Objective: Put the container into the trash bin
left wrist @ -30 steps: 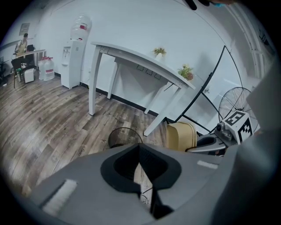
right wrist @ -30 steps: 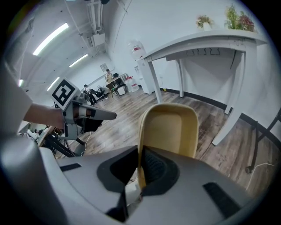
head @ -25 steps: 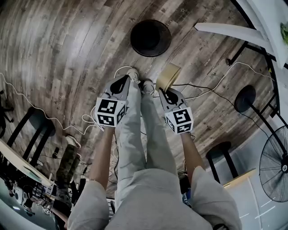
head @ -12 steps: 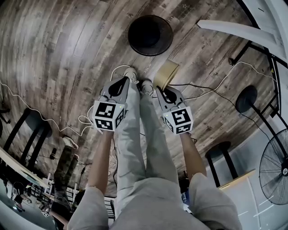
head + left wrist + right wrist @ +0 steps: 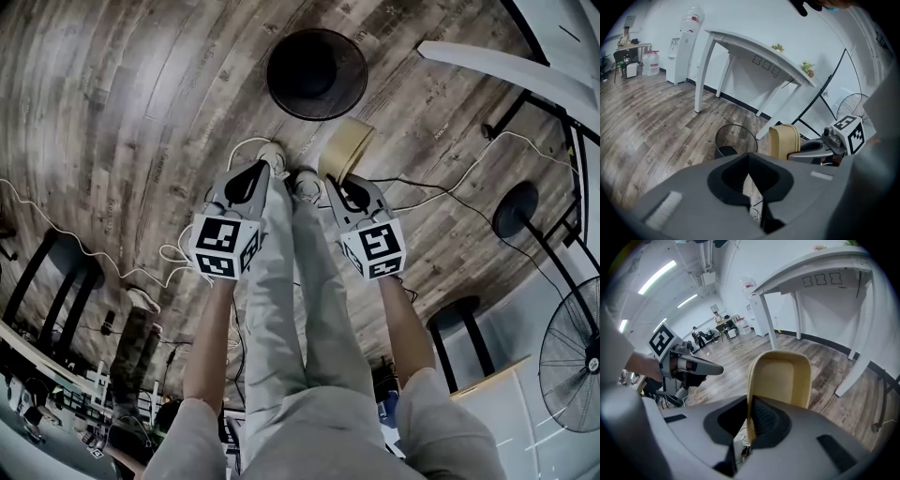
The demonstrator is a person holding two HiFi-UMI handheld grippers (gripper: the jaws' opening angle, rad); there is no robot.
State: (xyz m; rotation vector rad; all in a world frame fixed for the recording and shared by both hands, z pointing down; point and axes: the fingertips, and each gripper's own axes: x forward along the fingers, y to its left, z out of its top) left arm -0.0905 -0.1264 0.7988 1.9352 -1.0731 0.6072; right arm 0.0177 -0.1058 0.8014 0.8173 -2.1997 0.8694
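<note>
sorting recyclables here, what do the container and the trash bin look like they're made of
Container: pale tan and matte, thin-walled with rounded moulded corners. It is probably moulded pulp or matte plastic; the look leaves it open.
Trash bin: black, and the floor shows through its wall, so it is likely metal wire mesh with a dark painted finish.

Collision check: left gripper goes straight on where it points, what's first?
Likely the trash bin, dead ahead of the left gripper in its own view; nothing stands between. Depth is unclear, so it might land on the floor just short.
</note>
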